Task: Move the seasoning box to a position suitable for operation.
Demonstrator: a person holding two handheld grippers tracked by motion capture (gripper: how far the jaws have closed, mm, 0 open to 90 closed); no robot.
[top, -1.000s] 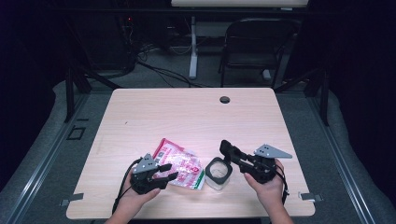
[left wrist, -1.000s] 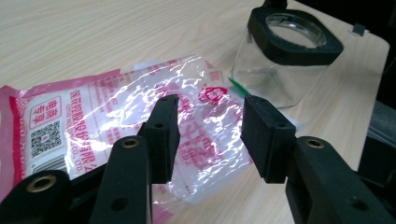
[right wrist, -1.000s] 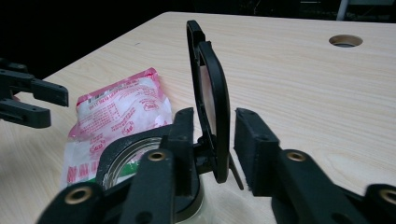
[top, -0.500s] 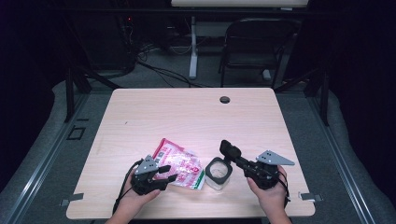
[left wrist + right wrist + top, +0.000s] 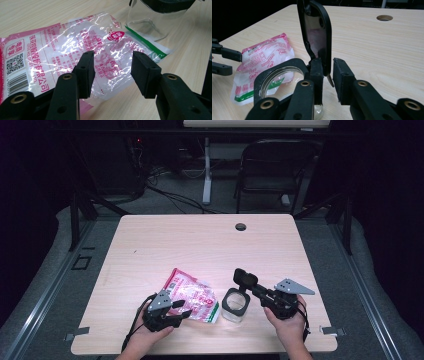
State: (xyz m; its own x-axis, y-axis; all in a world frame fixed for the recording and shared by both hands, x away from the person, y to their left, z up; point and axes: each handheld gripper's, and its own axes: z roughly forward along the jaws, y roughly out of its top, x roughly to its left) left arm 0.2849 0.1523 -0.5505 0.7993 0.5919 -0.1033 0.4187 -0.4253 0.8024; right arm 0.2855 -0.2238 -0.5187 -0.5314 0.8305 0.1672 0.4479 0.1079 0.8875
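A pink and white plastic bag (image 5: 192, 297) lies flat near the table's front edge, and its print shows close up in the left gripper view (image 5: 75, 47). My left gripper (image 5: 182, 310) is open, with its jaws (image 5: 112, 72) spread low over the bag's near end and nothing pinched between them. Right of the bag stands a clear container (image 5: 235, 304) with a black rim (image 5: 265, 77). Its black flip lid (image 5: 245, 279) is tipped upright. My right gripper (image 5: 257, 290) is shut on the lid's lower edge (image 5: 317, 32), the jaws (image 5: 328, 72) closing from both sides.
A round cable hole (image 5: 240, 226) sits at the table's far middle. A dark chair (image 5: 277, 170) and desk legs stand beyond the far edge. Bare wood stretches across the table's far half (image 5: 200, 245). The left gripper's jaws (image 5: 224, 61) show beyond the bag in the right gripper view.
My right hand has sunk slightly toward the front edge while the lid stays upright. The left gripper and the bag have barely moved.
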